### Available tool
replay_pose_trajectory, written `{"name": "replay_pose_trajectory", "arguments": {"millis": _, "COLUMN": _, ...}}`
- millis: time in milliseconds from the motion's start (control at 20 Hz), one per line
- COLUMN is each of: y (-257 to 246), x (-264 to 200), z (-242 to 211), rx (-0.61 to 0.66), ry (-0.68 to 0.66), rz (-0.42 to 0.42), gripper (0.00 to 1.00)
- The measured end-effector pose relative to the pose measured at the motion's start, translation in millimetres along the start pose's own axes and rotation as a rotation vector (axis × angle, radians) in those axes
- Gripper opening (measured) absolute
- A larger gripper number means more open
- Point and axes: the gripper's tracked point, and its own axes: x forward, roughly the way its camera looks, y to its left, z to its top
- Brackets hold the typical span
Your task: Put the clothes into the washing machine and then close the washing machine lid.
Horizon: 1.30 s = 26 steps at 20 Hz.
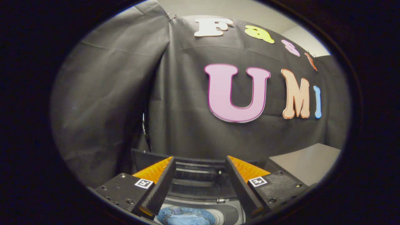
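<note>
The clothes (184,217), a crumpled blue bundle, lie down inside the drum of the washing machine (229,212), seen below and between the fingers at the bottom of the gripper view. They appear to rest loosely in the round opening, with the pale inner rim of the tub curving around them; how much cloth there is, or whether it is one garment or several, is hard to tell because so little of the bundle is in sight.

The gripper (198,184) hangs above the opening with its fingers spread wide apart and nothing held between them. Neither finger touches the cloth or the machine.

The washing machine lid (193,170) stands raised just beyond the fingers, a dark panel tilted up at the back of the machine, with a small hinge fitting visible near its lower edge. It sits in front of the black cloth wall (125,93). A pale grey surface (306,162) lies off to the right of the machine.

By my reading, the first part of the job looks done: the clothes are in the drum and the fingers have let go. What is left is the lid, which is not yet closed. The next move would likely call for reaching the fingers up and over the top edge of the raised panel and drawing it down onto the opening.
</note>
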Motion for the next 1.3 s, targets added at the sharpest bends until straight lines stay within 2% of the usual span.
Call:
{"name": "replay_pose_trajectory", "arguments": {"millis": 200, "y": -6, "x": 41, "z": -8, "rx": 0.071, "ry": 0.023, "rz": -0.050, "gripper": 0.96}}
{"name": "replay_pose_trajectory", "arguments": {"millis": 400, "y": 3, "x": 74, "z": -28, "rx": 0.098, "ry": 0.071, "rz": -0.035, "gripper": 0.96}}
{"name": "replay_pose_trajectory", "arguments": {"millis": 500, "y": 2, "x": 88, "z": -31, "rx": 0.076, "ry": 0.075, "rz": -0.071, "gripper": 0.97}}
{"name": "replay_pose_trajectory", "arguments": {"millis": 600, "y": -12, "x": 100, "z": -36, "rx": 0.021, "ry": 0.057, "rz": -0.156, "gripper": 0.96}}
{"name": "replay_pose_trajectory", "arguments": {"millis": 650, "y": -12, "x": 105, "z": -42, "rx": 0.000, "ry": 0.058, "rz": -0.157, "gripper": 0.96}}
{"name": "replay_pose_trajectory", "arguments": {"millis": 700, "y": 0, "x": 110, "z": -55, "rx": -0.006, "ry": 0.109, "rz": -0.107, "gripper": 0.96}}
{"name": "replay_pose_trajectory", "arguments": {"millis": 750, "y": 4, "x": 105, "z": -55, "rx": 0.111, "ry": 0.119, "rz": -0.087, "gripper": 0.96}}
{"name": "replay_pose_trajectory", "arguments": {"millis": 800, "y": 6, "x": 118, "z": -52, "rx": 0.100, "ry": 0.045, "rz": -0.074, "gripper": 0.95}}
{"name": "replay_pose_trajectory", "arguments": {"millis": 850, "y": 8, "x": 115, "z": -57, "rx": 0.091, "ry": 0.091, "rz": -0.053, "gripper": 0.95}}
{"name": "replay_pose_trajectory", "arguments": {"millis": 1300, "y": -1, "x": 96, "z": -53, "rx": 0.092, "ry": 0.055, "rz": -0.055, "gripper": 0.96}}
